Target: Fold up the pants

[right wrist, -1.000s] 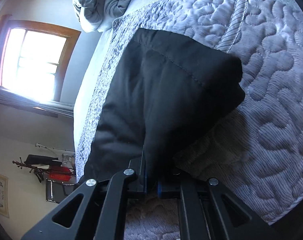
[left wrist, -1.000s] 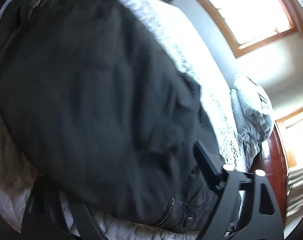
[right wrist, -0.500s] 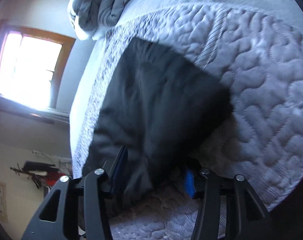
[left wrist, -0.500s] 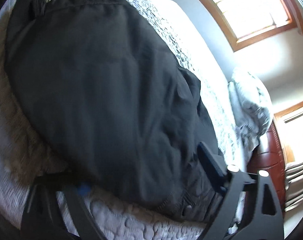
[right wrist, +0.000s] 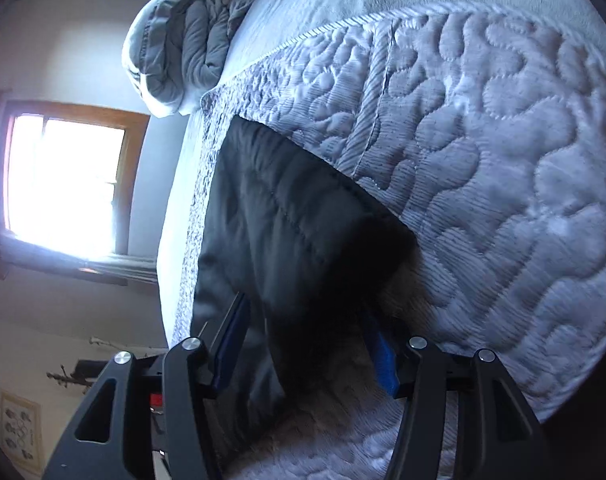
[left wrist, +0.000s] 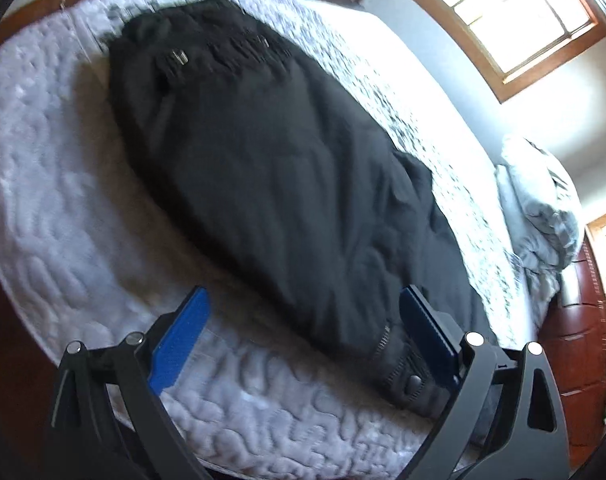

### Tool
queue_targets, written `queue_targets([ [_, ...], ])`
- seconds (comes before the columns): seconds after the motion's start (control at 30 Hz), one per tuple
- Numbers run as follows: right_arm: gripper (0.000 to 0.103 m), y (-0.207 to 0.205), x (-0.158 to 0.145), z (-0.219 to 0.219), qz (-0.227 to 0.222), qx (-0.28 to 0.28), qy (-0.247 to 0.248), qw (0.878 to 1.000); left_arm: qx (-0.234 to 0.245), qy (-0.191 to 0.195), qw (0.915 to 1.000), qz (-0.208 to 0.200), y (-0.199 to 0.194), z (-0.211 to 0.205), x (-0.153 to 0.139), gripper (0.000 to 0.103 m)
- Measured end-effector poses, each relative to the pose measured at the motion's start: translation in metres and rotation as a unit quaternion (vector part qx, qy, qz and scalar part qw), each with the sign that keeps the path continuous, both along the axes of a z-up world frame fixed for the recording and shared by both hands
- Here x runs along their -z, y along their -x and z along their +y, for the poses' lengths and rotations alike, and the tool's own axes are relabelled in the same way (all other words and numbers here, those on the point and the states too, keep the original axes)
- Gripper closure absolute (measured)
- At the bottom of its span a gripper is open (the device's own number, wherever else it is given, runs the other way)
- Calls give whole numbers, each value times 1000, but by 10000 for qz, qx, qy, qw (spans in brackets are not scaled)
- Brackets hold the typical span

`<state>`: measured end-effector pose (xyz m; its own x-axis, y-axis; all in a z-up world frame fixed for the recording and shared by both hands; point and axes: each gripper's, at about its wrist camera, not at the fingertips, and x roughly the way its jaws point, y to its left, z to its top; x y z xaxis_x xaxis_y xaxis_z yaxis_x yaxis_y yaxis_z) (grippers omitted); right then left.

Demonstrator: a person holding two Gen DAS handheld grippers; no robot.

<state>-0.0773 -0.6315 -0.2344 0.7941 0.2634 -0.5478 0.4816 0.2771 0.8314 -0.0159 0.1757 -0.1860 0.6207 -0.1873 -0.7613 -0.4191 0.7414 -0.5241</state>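
— What do the pants (left wrist: pixel 271 168) look like?

— Black, of a heavy-looking cloth; they lie flat on the bed, stretched lengthwise, folded over on themselves so the pile reads as one broad dark slab; a zipper (left wrist: pixel 384 338) and a round button (left wrist: pixel 414 380) show at the near end, small metal bits at the far end.

— And from the other side?

— A straight stitched edge (right wrist: pixel 303 184) runs across; the near corner is in deep shadow, so its layers are hard to tell, perhaps slightly lifted.
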Motion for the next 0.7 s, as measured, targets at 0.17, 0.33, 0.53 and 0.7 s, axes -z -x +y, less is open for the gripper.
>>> queue_targets([
  [0.17,88,-15,7,1,-235,-107,-335,9991,-359,-429,9980,288,5,5,-3,6],
  [0.33,93,-19,-15,-3,-446,-194,-115,9987,-330,-619,9973,228,7,0,-7,6],
  [0.53,93,-23,-15,0,121,-197,267,9994,-305,-601,9972,324,-1,-15,0,6],
  [0.7,93,-31,-56,16,54,-382,982,9944,-230,-897,9952,309,-1,-15,-2,6],
])
